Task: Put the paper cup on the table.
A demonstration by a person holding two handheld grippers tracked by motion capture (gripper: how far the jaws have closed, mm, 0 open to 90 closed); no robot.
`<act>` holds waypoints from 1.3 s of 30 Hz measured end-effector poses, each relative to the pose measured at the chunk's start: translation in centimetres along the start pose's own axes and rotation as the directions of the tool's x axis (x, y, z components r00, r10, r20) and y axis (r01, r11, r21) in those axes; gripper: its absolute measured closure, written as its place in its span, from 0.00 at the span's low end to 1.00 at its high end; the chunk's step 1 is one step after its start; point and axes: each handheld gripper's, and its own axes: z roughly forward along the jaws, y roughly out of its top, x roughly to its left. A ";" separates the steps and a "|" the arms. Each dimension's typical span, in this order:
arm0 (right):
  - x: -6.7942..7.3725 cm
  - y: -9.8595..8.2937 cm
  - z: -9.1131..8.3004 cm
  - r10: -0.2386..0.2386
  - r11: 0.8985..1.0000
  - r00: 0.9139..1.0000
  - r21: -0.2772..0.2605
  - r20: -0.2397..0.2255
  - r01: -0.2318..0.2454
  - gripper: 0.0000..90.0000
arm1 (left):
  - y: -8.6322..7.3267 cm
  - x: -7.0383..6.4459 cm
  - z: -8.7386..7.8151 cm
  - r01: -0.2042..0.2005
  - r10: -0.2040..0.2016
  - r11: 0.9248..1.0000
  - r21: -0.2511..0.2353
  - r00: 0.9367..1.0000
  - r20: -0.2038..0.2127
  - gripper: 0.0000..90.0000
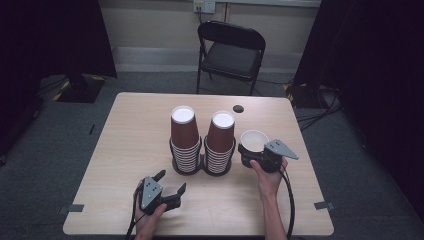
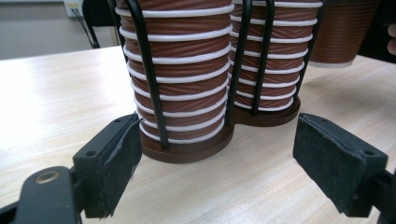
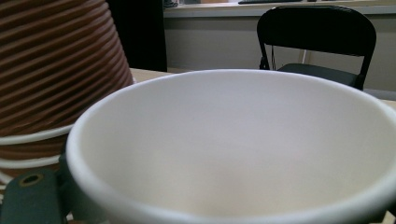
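Two stacks of upside-down brown ribbed paper cups stand in a black wire holder at the table's middle. My right gripper is shut on a single upright brown cup with a white inside, just right of the stacks. That cup's white inside sits close in the right gripper view, with a stack to its left. My left gripper stands open near the front edge, short of the holder. In the left gripper view its open jaws frame the holder's base and the left stack.
A black folding chair stands beyond the table's far edge. A dark round hole lies in the tabletop behind the stacks. Black curtains hang at both sides. Cables run over the floor at the right.
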 end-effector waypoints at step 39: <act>-1.7 -2.7 3.1 0.026 0.993 0.997 0.109 0.075 -0.034 0.10 | -0.3 0.3 -0.7 0.039 -0.040 0.997 -0.072 0.999 -0.016 0.19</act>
